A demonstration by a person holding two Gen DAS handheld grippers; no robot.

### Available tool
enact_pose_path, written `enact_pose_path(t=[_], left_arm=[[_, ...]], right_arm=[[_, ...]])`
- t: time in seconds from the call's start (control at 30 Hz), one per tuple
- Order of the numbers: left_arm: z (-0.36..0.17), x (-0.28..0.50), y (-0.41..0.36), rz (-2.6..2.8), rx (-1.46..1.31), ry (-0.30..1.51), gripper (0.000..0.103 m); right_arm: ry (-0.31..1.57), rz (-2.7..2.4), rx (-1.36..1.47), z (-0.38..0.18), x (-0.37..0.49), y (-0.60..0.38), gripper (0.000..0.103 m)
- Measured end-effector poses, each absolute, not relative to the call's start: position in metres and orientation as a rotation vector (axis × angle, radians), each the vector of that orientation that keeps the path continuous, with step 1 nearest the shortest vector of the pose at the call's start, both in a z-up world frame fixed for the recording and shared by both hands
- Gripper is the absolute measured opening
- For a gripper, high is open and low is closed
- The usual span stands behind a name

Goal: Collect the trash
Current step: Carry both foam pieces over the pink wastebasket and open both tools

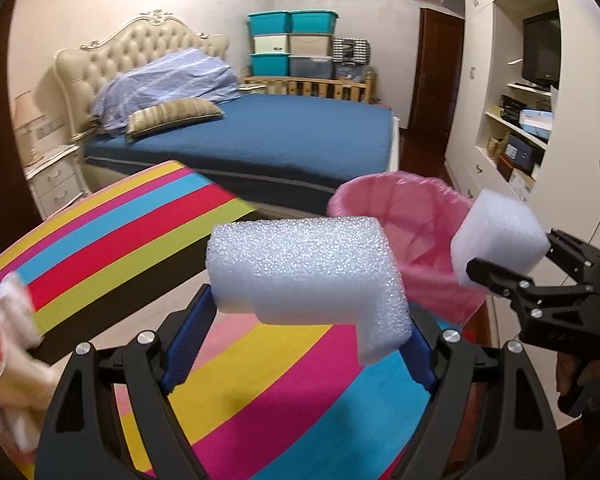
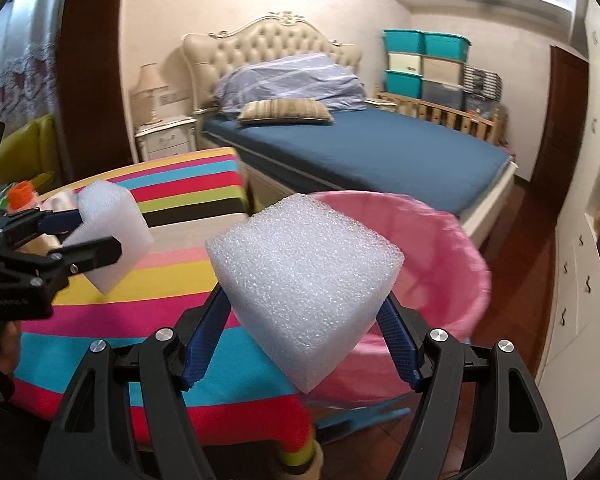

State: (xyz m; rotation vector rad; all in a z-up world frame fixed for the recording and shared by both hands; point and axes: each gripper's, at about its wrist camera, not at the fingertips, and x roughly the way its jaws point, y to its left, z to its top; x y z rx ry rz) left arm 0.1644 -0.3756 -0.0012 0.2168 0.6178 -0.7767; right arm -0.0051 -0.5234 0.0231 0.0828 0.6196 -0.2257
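The bed (image 2: 380, 152) fills the back of the room, and in front of it the striped tabletop (image 1: 112, 240) runs up to the pink-lined bin (image 2: 432, 248) standing just beside its edge. Both pieces are lifted and on their way, so this looks like the carry-to-bin step. The left hand-held gripper (image 1: 300, 320) clamps a notched foam block (image 1: 304, 272) over the tabletop, short of the bin; the right hand-held gripper (image 2: 304, 312) grips a foam cube (image 2: 304, 284) at the bin's near rim. Next, I'd say, each needs to get over the opening and let go. The bin's bottom is hidden, and the blurred clutter (image 1: 8, 344) at the tabletop's left edge is hard to make out.
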Motion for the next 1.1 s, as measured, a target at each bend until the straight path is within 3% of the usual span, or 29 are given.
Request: enact_pose_path(t=[0.67, 0.73, 0.8, 1.1], left_arm=[[-0.001, 0.228, -0.555, -0.93, 0.229, 0.678, 0.082], [-0.001, 0.231, -0.564, -0.936, 0.23, 0.687, 0.083], [0.0, 0.234, -0.57, -0.93, 0.229, 0.693, 0.092], [0.002, 0.22, -0.537, -0.885, 0.263, 0.646, 0.098]], right_arm=[[0.61, -0.307, 0.124, -0.001, 0.017, -0.613, 0.072], [0.608, -0.302, 0.127, -0.004, 0.02, -0.615, 0.076], [0.607, -0.301, 0.127, -0.008, 0.019, -0.616, 0.085], [0.605, -0.324, 0.153, -0.005, -0.006, -0.613, 0.085]])
